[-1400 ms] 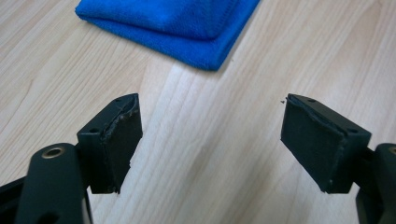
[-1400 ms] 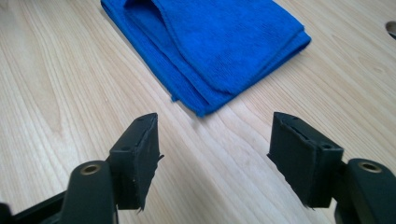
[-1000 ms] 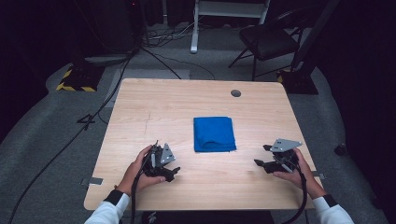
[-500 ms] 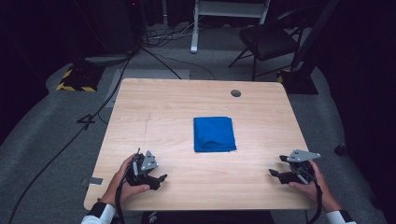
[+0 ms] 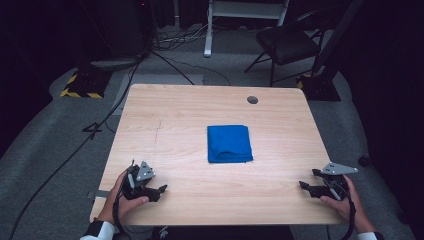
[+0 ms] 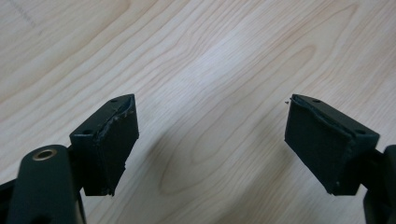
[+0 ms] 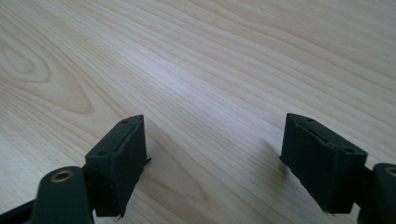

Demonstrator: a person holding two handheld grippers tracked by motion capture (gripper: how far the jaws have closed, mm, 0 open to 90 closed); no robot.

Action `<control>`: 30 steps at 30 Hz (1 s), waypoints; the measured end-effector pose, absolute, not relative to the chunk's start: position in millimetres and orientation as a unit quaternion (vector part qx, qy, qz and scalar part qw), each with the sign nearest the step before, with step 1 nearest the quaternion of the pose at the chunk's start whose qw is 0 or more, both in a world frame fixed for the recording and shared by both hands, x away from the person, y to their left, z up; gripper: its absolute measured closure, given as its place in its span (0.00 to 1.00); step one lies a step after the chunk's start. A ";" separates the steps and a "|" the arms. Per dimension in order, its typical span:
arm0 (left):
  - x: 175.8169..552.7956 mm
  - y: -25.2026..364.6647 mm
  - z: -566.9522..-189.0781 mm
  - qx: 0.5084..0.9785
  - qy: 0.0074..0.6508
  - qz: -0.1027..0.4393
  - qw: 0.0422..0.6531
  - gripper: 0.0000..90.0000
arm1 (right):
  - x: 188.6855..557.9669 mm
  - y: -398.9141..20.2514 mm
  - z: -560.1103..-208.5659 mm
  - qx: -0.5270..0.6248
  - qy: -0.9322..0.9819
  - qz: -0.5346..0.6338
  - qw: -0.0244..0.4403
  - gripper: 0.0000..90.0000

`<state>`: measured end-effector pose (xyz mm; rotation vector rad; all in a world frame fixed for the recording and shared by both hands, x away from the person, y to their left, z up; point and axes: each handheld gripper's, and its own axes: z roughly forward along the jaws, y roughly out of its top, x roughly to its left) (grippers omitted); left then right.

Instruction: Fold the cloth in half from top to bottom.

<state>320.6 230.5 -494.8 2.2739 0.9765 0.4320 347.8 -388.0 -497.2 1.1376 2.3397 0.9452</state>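
dark room around a pale wooden table (image 5: 175,120). your folded blue cloth (image 5: 229,143) lies at its middle; left gripper (image 5: 156,192) and right gripper (image 5: 306,179) sit near the front corners, jaws wide, right's just opening, both empty.

Cloth (image 5: 229,143) mid-table (image 5: 170,115); left tool (image 5: 161,189) & right tool (image 5: 306,181) at near corners.

High overhead, gripper cameras close above table (image 5: 200,115)
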 end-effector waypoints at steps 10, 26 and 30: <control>315.4 259.5 -503.6 0.842 0.390 0.153 0.339 0.19 | 347.7 -401.8 -503.3 0.428 0.808 0.357 0.191 0.22; 315.0 259.3 -503.8 0.841 0.393 0.153 0.338 0.19 | 347.4 -401.1 -503.4 0.431 0.806 0.356 0.193 0.22; 315.0 259.3 -503.8 0.841 0.393 0.153 0.338 0.19 | 346.7 -401.2 -503.4 0.435 0.805 0.356 0.193 0.22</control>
